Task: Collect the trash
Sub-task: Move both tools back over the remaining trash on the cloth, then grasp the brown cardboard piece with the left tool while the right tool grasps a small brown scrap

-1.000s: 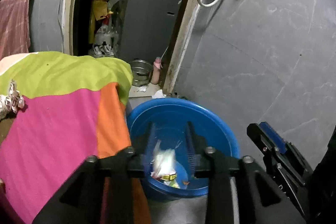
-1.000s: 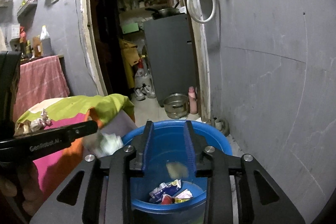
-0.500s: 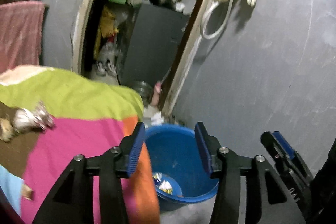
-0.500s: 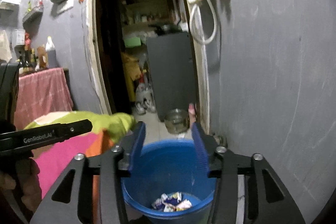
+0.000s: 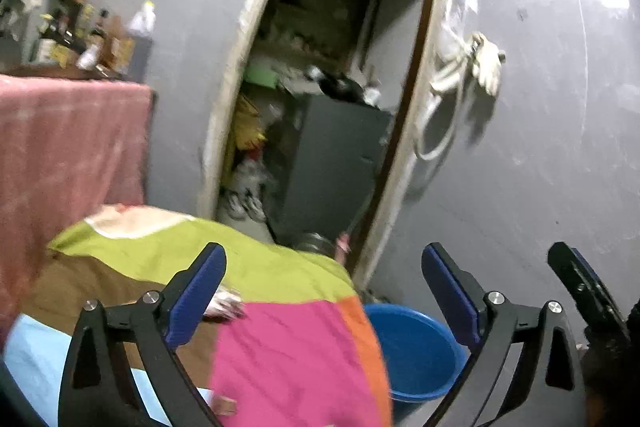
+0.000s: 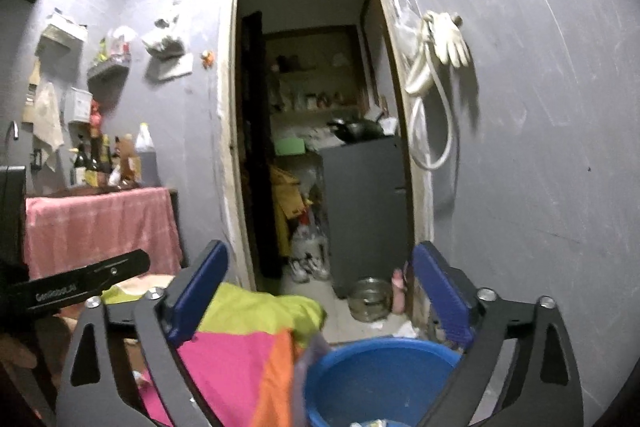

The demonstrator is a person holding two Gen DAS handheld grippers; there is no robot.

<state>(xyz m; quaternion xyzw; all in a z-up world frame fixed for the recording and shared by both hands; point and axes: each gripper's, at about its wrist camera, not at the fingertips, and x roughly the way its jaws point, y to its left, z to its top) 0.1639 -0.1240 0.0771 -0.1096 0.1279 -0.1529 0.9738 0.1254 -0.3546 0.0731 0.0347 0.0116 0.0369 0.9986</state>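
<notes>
A blue plastic tub [image 5: 416, 351] stands on the floor beside the bed; in the right wrist view the tub [image 6: 380, 379] holds wrappers at its bottom edge. My left gripper [image 5: 324, 291] is wide open and empty, raised over the bedspread. A crumpled pale wrapper [image 5: 224, 303] lies on the bed by its left finger. My right gripper [image 6: 320, 291] is wide open and empty, above the tub and the bed's corner. The right gripper's finger also shows at the right of the left wrist view [image 5: 580, 287].
A bed with a pink, green and orange cover [image 5: 288, 347] fills the lower left. A doorway [image 6: 320, 147] ahead leads to a cluttered room with a grey cabinet [image 6: 364, 203]. A steel bowl [image 6: 370, 297] sits at the threshold. A hose and glove [image 6: 440, 59] hang on the right wall.
Both grippers opened wide and rose, tilting up from the tub toward the doorway. The wrapper held in the left gripper a second ago is gone from it.
</notes>
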